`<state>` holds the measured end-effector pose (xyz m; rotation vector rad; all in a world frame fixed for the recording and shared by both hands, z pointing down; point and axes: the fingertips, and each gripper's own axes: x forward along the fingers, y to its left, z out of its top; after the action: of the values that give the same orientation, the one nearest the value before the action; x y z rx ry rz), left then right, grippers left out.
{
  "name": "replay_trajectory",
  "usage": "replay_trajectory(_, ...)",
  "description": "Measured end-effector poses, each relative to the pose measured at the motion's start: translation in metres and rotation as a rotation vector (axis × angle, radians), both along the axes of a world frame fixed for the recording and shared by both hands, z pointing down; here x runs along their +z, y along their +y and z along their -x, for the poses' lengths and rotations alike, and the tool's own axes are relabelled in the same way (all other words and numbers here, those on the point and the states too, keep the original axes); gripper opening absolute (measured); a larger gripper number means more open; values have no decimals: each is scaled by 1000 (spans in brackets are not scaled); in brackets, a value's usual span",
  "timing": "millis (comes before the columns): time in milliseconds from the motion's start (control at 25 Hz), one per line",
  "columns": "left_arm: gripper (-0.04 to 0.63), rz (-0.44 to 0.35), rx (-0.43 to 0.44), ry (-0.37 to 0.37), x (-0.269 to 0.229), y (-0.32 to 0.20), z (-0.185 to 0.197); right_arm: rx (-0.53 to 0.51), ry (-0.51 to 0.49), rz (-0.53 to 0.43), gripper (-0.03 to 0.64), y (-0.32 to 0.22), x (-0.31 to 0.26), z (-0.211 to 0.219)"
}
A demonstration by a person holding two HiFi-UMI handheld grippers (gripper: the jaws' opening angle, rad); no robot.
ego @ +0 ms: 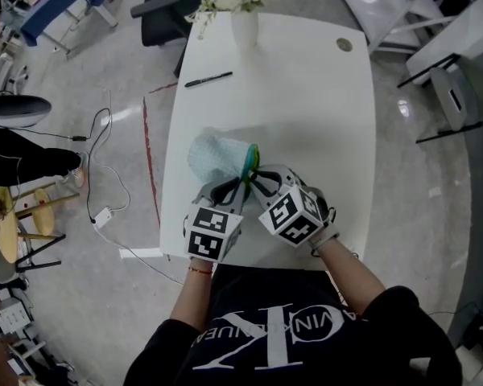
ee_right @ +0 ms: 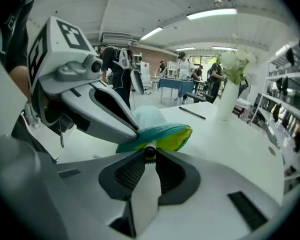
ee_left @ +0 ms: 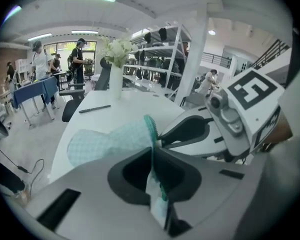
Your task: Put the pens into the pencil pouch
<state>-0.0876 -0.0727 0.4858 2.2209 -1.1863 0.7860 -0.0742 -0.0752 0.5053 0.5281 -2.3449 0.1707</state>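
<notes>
While your left gripper [ee_left: 152, 151] is clamped tight on the zipper edge of the pouch [ego: 216, 155], your right gripper [ee_right: 150, 156] is closed partway round a pen [ee_right: 146, 196]. Its dark tip sits right at the pouch's yellow-lined mouth. The pouch lies on the near part of the table [ego: 322, 119], just ahead of you, with its opening turned toward both grippers.

Treat the pouch as limp cloth. It will probably sag and let the mouth fall shut unless you keep the rim lifted. The zipper band looks like the firmest part, so that is the place to hold it.

The pen is likely light, stiff and smooth, so it may swivel or slide in the jaws if you push it against the fabric. A second pen [ego: 208, 79] lies well apart, across the table near the vase [ego: 244, 29]. It is thin and lies low on a slick top, so take it across the middle of its barrel.
</notes>
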Motion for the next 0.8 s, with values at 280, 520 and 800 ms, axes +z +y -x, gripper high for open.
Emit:
replay_trajectory(280,16,-18,-96,174,-18,-9,13,-61,-21,-25,83,-7,-8,18)
replay_trajectory(520,15,-41,-240,263,-26,-23,44,-88,-149,54,114,-20,-30,37)
replay_trajectory(800,15,-68,-349,245,-25,-28,86,-98,-262,83,126,-53,-55,52)
